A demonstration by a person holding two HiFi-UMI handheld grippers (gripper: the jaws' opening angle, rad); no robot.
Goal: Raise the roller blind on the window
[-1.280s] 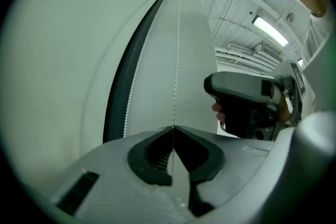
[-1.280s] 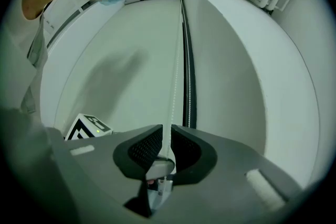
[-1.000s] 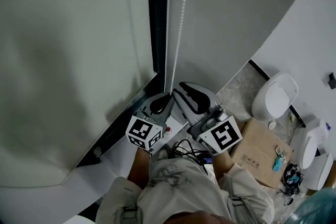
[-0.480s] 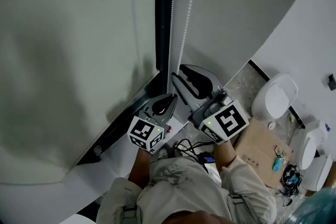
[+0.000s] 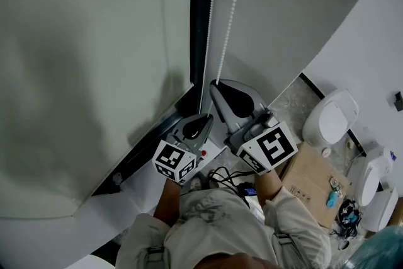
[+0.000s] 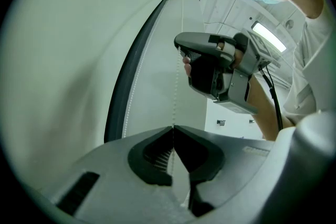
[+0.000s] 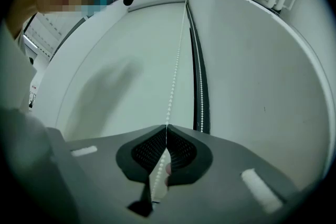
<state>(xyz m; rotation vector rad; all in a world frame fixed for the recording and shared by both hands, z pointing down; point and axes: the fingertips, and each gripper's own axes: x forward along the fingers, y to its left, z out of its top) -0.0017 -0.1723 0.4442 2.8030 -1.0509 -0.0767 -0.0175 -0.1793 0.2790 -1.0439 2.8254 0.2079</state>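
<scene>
You are in the middle of a hand-over-hand pull. Your left claw (image 6: 173,128) is pressed together on the bead chain (image 5: 228,22), and your right claw (image 7: 166,126), higher up, has just been closing and now pinches the chain too, while the pale blind (image 5: 82,85) hangs low over the window at the left. I judge that the next move asks you to loosen the left claw and draw the right one evenly down, so the beads do not slip. No readable writing shows, only the square markers (image 5: 275,147).
</scene>
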